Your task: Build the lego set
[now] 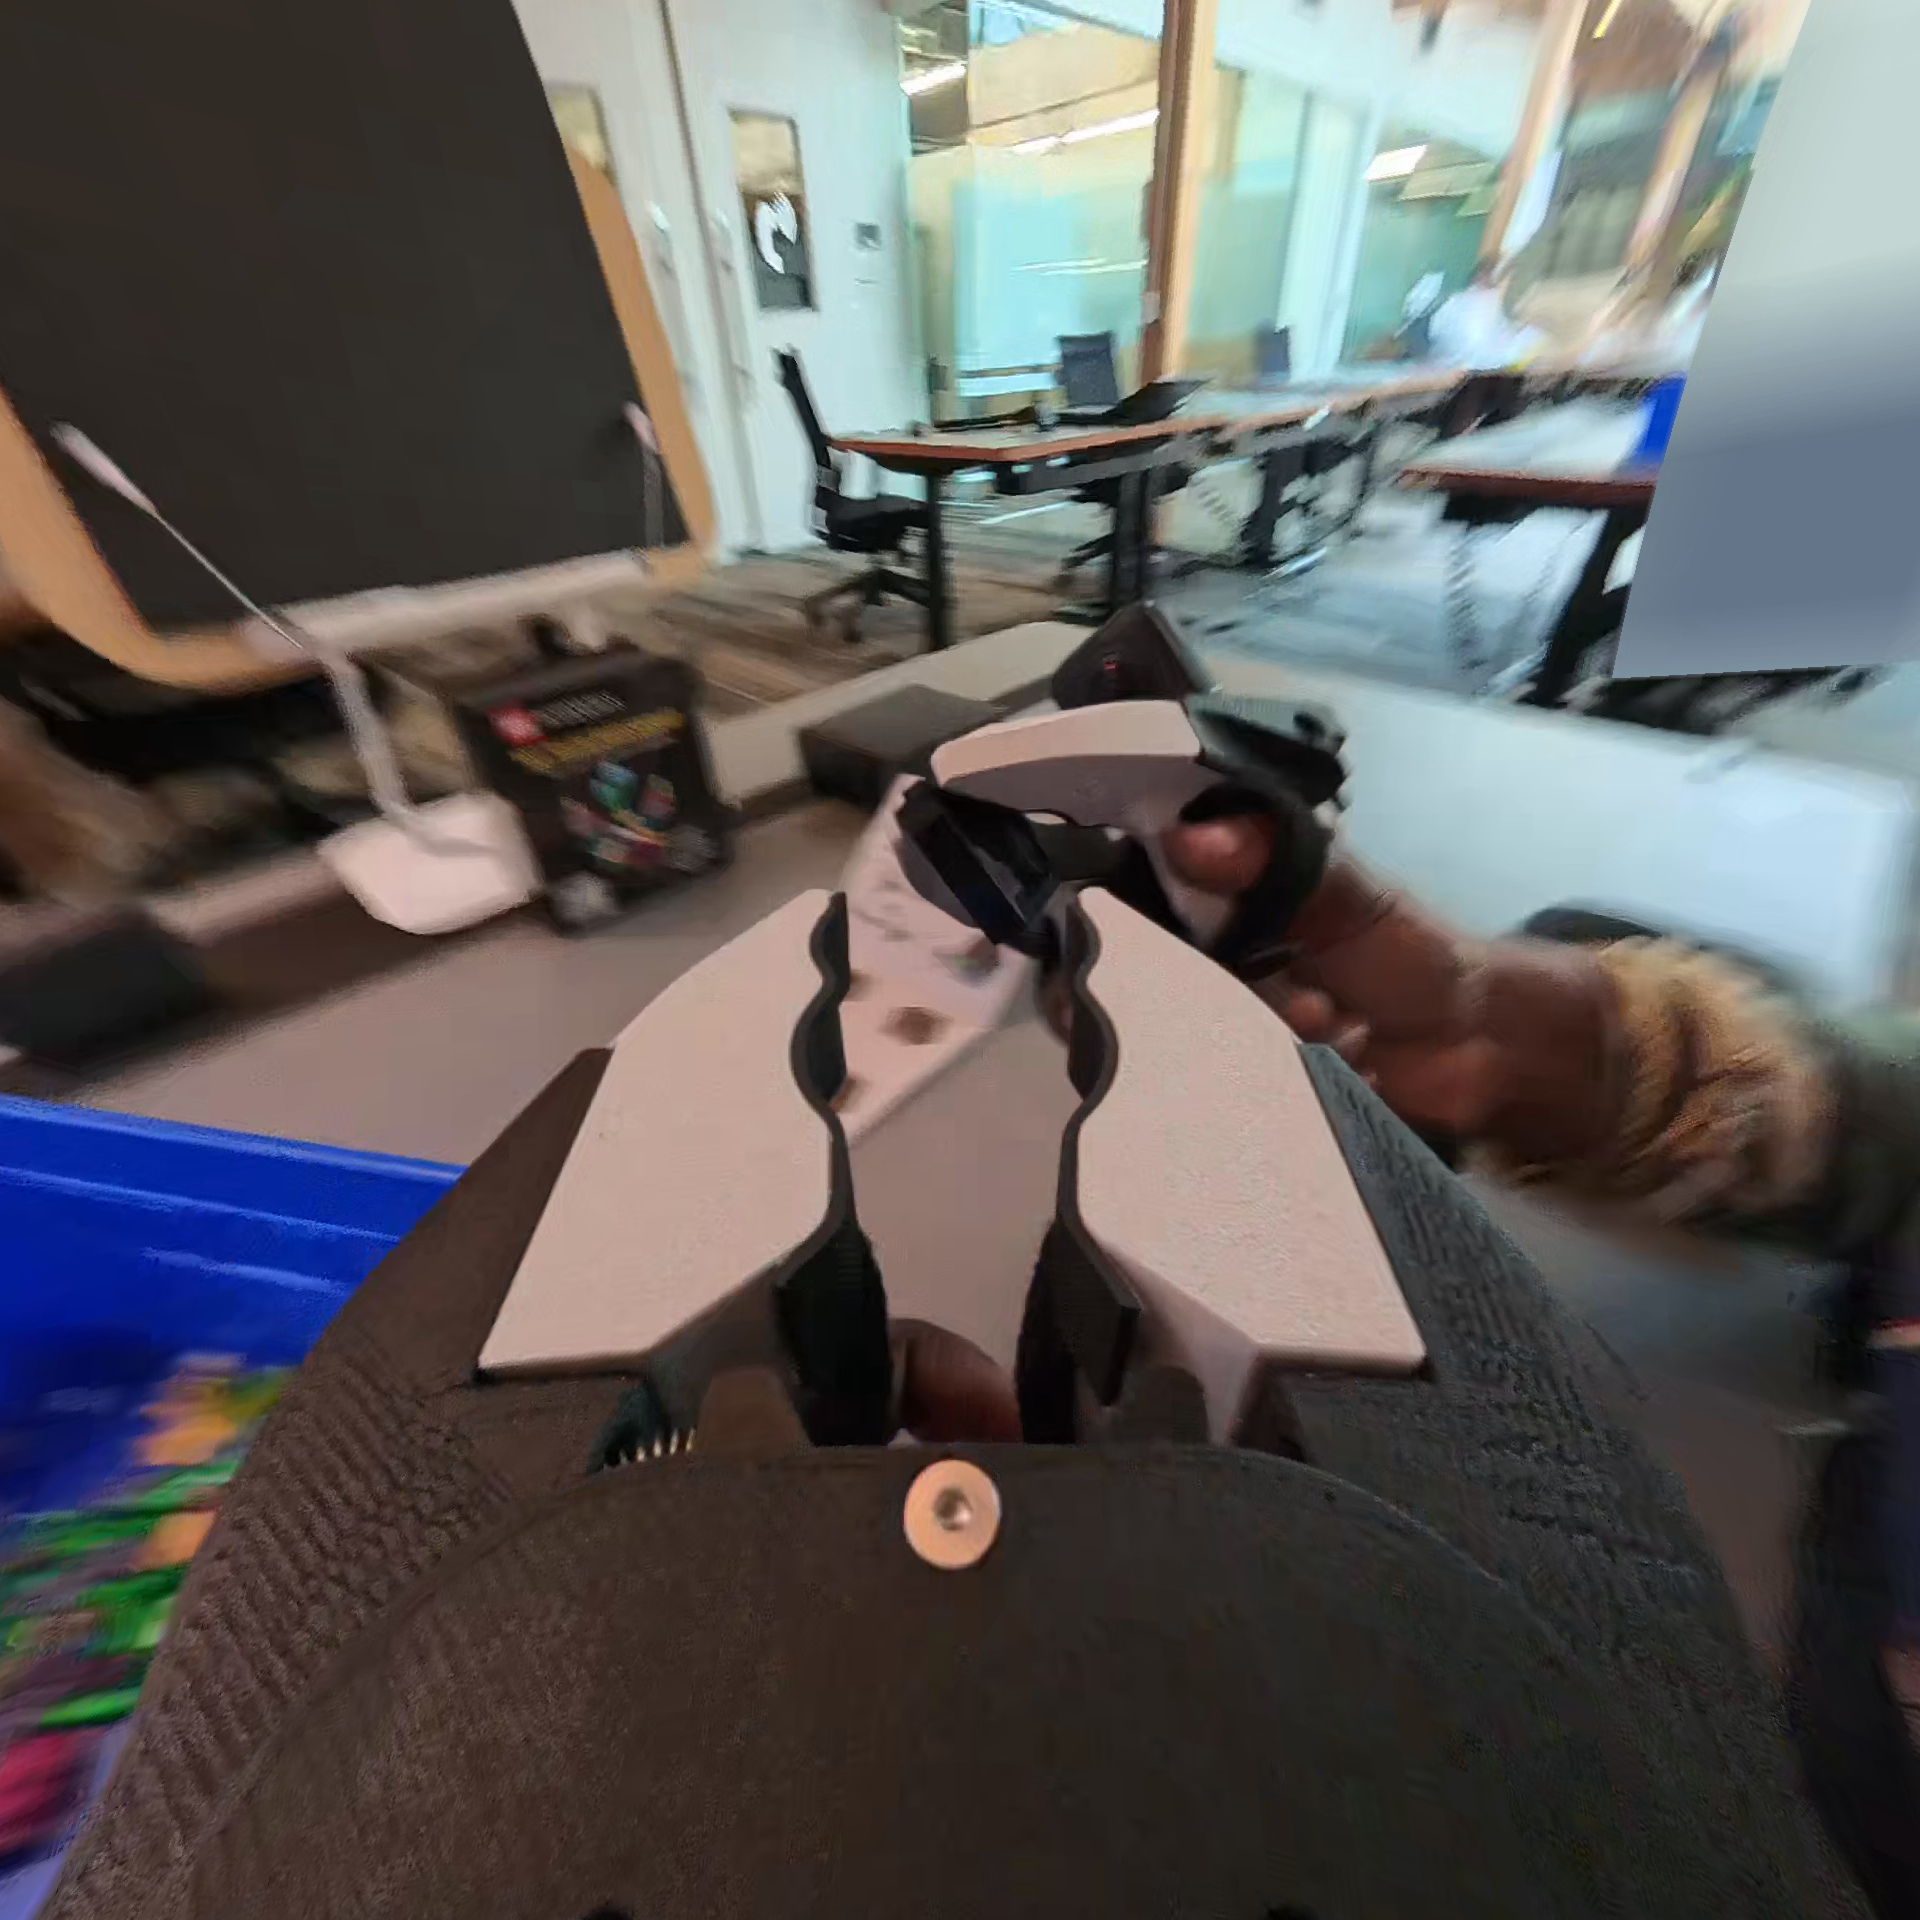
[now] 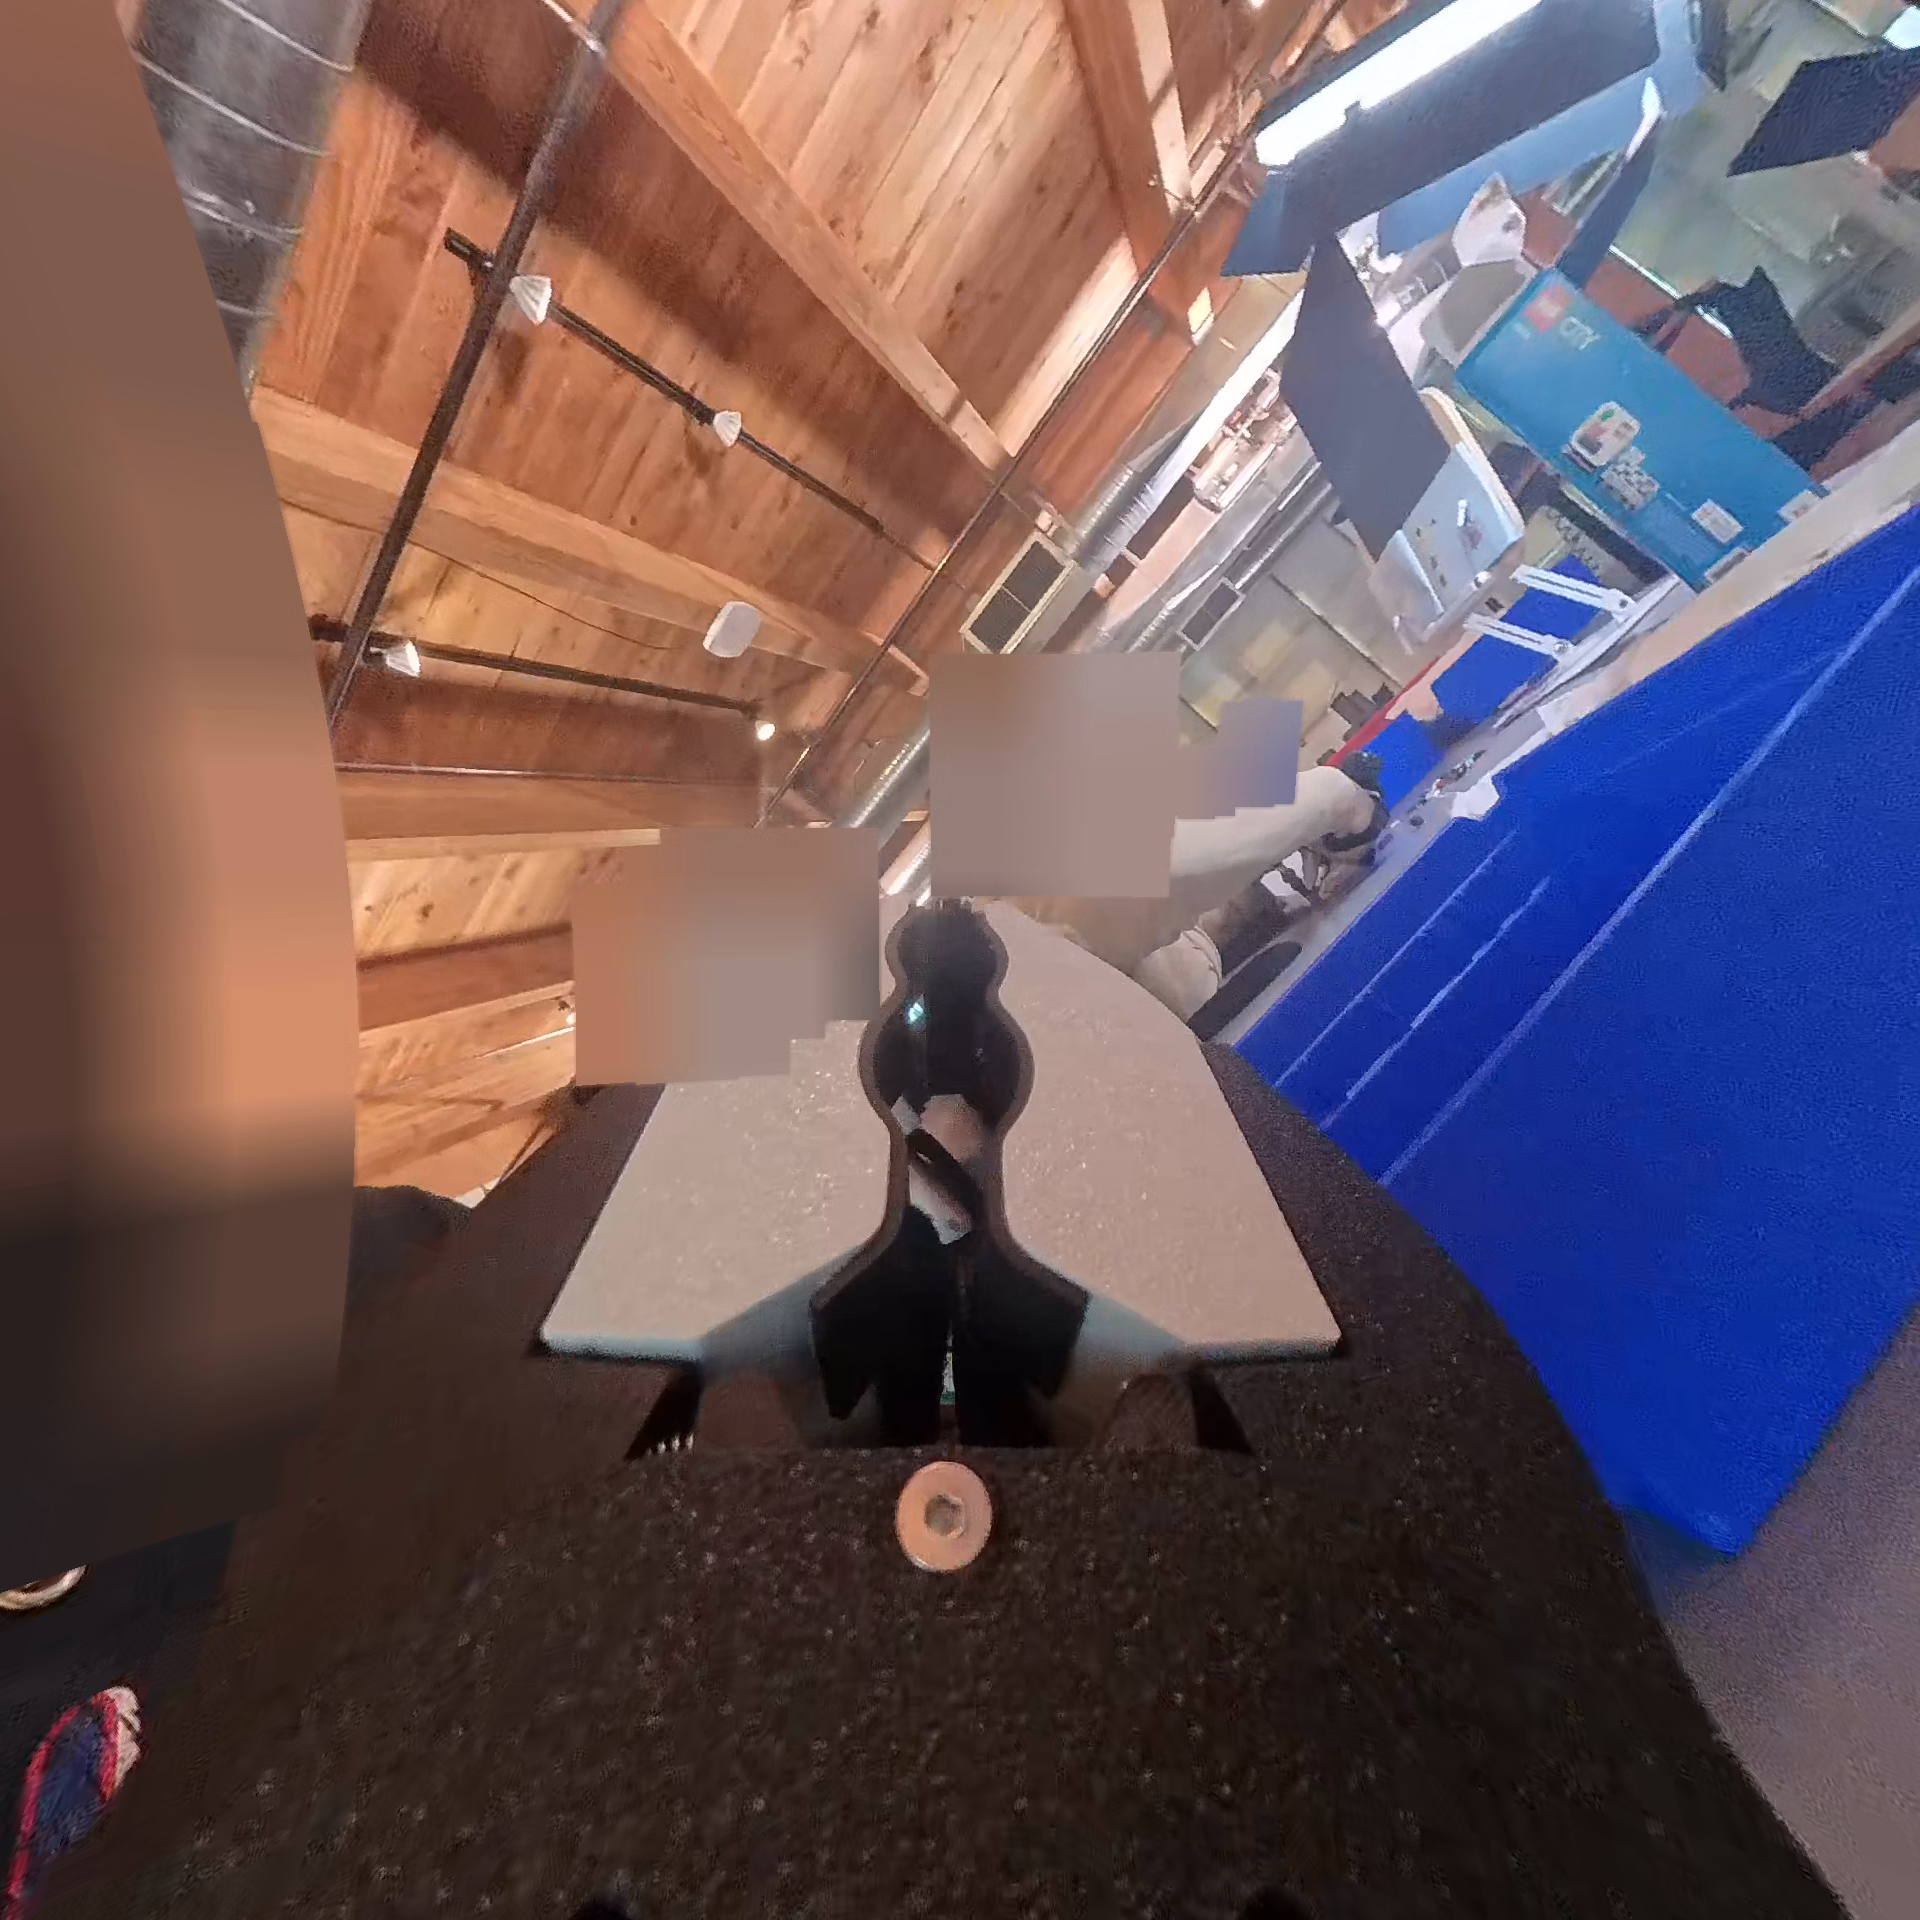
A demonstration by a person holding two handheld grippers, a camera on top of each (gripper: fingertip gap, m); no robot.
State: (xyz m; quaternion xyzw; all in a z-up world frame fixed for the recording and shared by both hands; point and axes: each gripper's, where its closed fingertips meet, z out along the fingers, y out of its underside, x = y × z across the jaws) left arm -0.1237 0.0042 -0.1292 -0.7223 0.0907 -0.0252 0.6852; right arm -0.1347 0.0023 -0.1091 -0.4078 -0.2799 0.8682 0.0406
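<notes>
Holding both tools off the table, you kept the left gripper released, fingers apart, empty. At its 1 o'clock your right gripper sat clenched on a small black lego piece; in its own view the tips nearly met. Lego box stood at 11 o'clock, blue bin at 8.

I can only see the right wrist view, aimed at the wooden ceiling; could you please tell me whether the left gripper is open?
Observer: Yes, the left gripper has its jaws apart, gripping nothing.
Operator: Where is my right gripper?
Observer: The right gripper is just beyond the left one's tips, pointing leftward.
Operator: And the pieces?
Observer: A blue plastic bin at the left gripper's left holds blurred colourful contents.
</notes>
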